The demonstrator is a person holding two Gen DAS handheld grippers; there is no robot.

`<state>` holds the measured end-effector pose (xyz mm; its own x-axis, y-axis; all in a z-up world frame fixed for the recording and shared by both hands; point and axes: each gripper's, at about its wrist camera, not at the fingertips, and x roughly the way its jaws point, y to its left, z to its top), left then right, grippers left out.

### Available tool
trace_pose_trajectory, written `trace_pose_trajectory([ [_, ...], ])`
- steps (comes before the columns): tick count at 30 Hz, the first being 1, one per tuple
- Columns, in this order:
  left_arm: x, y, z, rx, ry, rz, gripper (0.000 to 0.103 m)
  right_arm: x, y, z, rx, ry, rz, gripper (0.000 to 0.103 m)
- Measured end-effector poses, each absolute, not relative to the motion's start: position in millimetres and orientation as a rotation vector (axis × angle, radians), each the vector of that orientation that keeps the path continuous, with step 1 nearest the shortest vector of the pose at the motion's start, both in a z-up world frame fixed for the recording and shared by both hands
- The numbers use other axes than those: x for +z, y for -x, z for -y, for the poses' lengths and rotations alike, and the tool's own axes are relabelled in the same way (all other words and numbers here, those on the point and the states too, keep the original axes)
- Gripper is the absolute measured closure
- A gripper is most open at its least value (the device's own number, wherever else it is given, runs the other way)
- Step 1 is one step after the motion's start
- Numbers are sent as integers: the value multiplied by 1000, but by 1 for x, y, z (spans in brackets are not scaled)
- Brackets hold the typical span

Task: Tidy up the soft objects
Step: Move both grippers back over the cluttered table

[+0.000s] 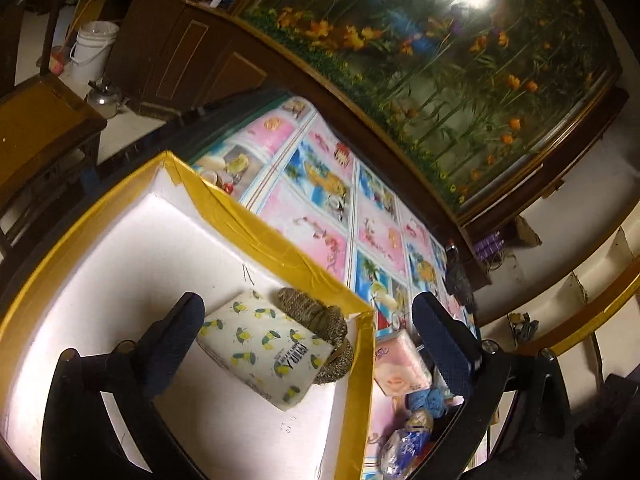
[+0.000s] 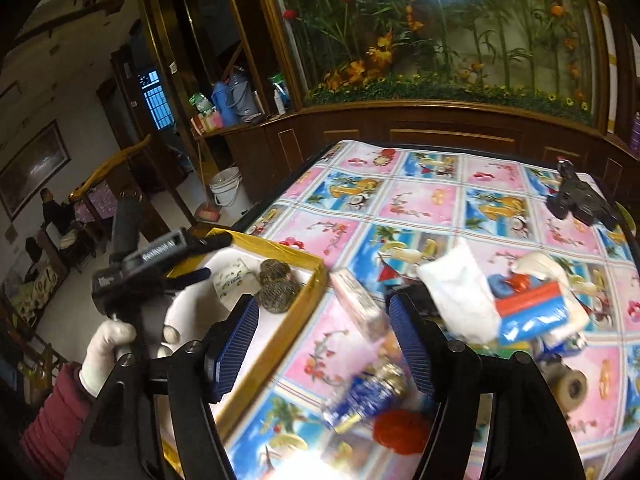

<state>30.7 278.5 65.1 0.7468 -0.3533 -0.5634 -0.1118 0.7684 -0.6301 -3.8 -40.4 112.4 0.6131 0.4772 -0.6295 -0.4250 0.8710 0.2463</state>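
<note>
The left gripper [image 1: 304,340] was spread wide over the box [image 1: 280,236], nothing held. The right gripper [image 2: 324,340] was parted, empty, above the pink tissue pack [image 2: 358,306] lying beside the box. The pack was judged light, squashy and slippery-wrapped, best pinched across its narrow sides.

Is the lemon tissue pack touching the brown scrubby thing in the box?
Touching. In the left wrist view the lemon tissue pack lies against the brown scrubber, overlapping its edge with no gap, inside the yellow-rimmed box.
</note>
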Motion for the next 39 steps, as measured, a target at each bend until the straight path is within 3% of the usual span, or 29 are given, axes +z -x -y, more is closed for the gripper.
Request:
trace_pose_trajectory([
  [7,106,-8,-245,-167,495,-801,0,128,45,103,451,-82,-678,33],
  [10,114,7,-219,-256,486,-839,0,129,60,133,409,-110,-655,26],
  [15,92,28,-153,-382,435,-994,0,119,88,177,321,-135,-639,19],
  [20,68,46,-96,-403,276,-1037,0,97,106,216,258,-165,-690,18],
  [27,43,53,-75,-378,246,-1084,0,80,111,262,207,-240,-759,19],
  [39,14,64,-35,-250,-87,-1059,0,57,88,276,203,-333,-834,19],
])
